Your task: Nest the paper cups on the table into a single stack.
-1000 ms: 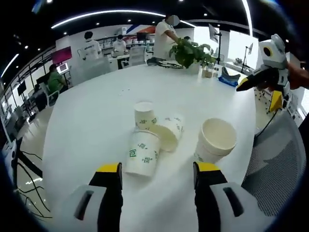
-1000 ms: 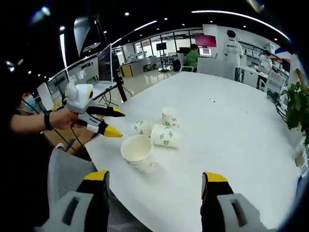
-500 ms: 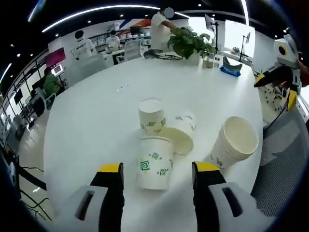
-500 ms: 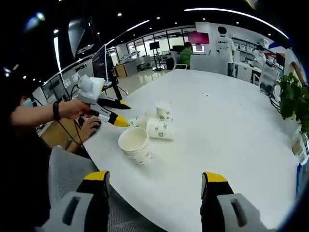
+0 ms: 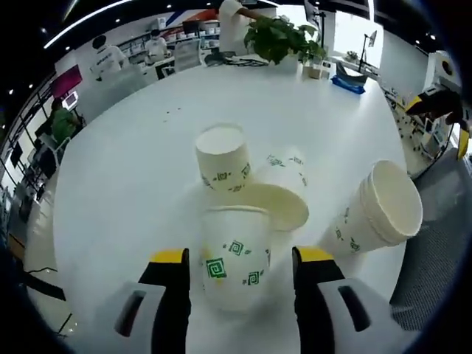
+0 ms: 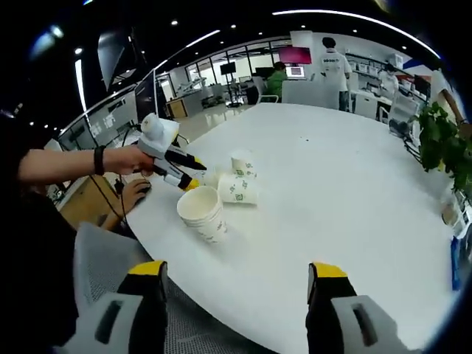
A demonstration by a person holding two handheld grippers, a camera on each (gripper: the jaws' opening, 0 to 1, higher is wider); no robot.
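On the round white table [image 5: 133, 162] a paper cup with green marks [image 5: 234, 254] stands between the open jaws of my left gripper [image 5: 242, 257], and I cannot tell whether they touch it. Behind it a cup [image 5: 280, 198] lies on its side with its mouth toward me, and another cup [image 5: 221, 156] stands further back. A tilted stack of nested cups [image 5: 380, 214] rests to the right. In the right gripper view a hand holds the left gripper [image 6: 195, 175] by the loose cups [image 6: 237, 189] and the stack [image 6: 200, 214]. My right gripper [image 6: 237, 271] is open, off the table's near edge.
A grey mesh chair [image 6: 110, 251] stands at the table's edge near the stack. A potted plant [image 5: 280, 37] and a blue item [image 5: 346, 82] sit at the far side. Several people work at desks beyond the table.
The left gripper has moved forward and down to the cups, so the nearest cup now sits between its jaws. The right gripper has drawn slightly back from the table.
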